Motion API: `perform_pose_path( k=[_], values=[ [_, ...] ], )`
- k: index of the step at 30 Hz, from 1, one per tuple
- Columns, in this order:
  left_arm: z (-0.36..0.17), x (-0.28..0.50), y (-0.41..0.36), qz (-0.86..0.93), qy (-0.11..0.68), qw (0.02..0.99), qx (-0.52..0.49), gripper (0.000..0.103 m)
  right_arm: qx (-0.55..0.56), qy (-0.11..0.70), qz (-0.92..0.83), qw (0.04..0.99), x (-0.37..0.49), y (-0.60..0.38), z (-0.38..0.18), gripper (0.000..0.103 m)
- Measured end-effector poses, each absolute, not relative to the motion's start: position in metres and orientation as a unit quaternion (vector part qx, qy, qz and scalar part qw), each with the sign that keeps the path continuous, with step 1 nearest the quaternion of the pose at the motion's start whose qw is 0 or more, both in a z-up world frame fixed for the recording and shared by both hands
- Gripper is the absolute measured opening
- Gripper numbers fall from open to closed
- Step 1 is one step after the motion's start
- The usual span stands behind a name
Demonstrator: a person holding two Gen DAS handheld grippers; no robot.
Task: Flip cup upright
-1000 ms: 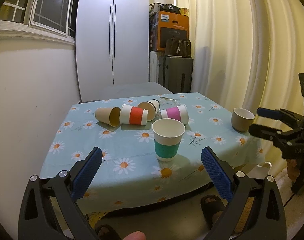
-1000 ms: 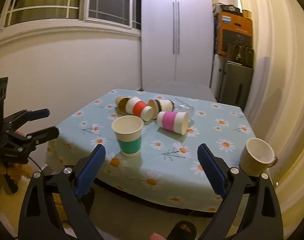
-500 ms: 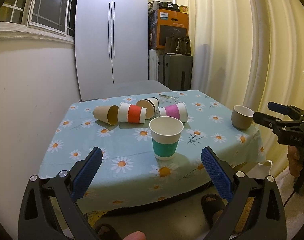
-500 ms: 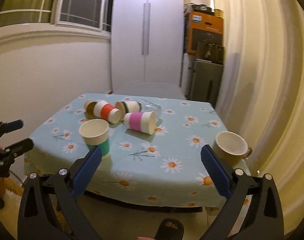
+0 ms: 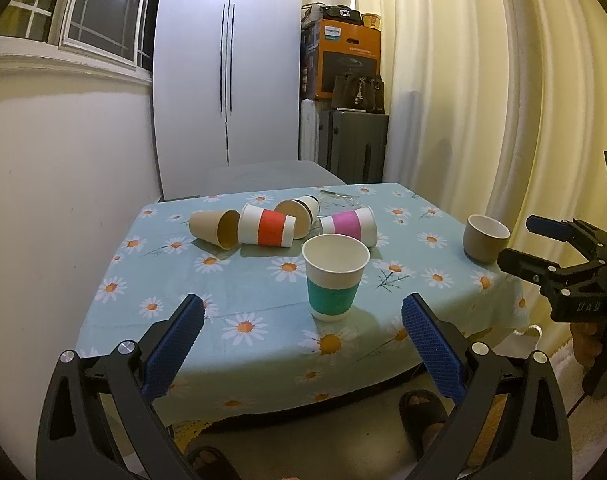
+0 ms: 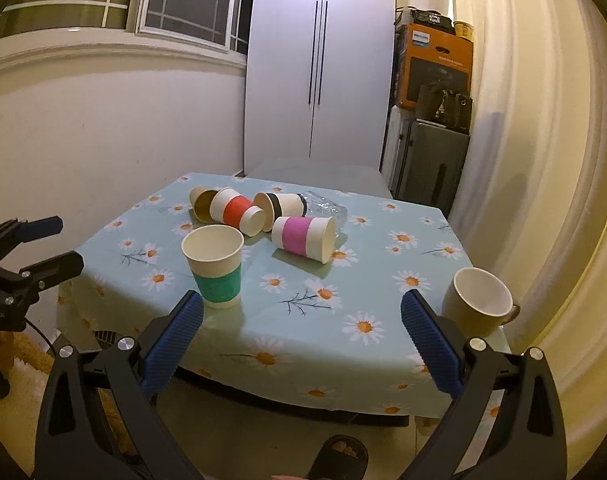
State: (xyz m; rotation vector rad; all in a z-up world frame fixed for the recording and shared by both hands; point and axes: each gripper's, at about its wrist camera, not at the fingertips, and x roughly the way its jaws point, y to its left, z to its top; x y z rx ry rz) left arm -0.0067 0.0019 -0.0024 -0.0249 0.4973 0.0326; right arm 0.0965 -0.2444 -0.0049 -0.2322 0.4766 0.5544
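Left wrist view: my left gripper (image 5: 301, 344) is spread wide, empty, short of the table (image 5: 263, 344). Right gripper (image 6: 301, 342) same. Teal cup (image 5: 335, 278) upright near the front edge; pink cup (image 5: 349, 226), red cup (image 5: 268, 231) lie on their sides behind it.

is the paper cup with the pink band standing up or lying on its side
Tipped. The pink-banded white paper cup lies on its side on the daisy tablecloth, its open mouth facing sideways in the right wrist view.

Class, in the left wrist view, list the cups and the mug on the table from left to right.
Brown cup → red cup → green cup → mug. The black-banded and pink cups overlap others, so they are left out.
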Motion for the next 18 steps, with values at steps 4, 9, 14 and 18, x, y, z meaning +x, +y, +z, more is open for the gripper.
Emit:
perform_pose_path(
  k=[4, 9, 14, 18],
  values=[
    [-0.0022, -0.0068, 0.0023, 0.015, 0.246, 0.969, -0.014, 0.097, -0.113, 0.233, 0.271, 0.927, 0.0964, -0.2441, -0.0052, 0.098],
    [-0.0017, -0.0081, 0.0008, 0.013, 0.245, 0.969, -0.009, 0.097, -0.112, 0.233, 0.271, 0.927, 0.0965, -0.2447, -0.0051, 0.098],
    [-0.0013, -0.0082, 0.0013, 0.014, 0.245, 0.969, -0.012, 0.097, -0.113, 0.233, 0.272, 0.927, 0.0964, -0.2446, -0.0048, 0.098],
    [-0.0016, -0.0077, 0.0013, 0.014, 0.246, 0.969, -0.012, 0.097, -0.112, 0.233, 0.272, 0.927, 0.0963, -0.2445, -0.0050, 0.098]
  ],
)
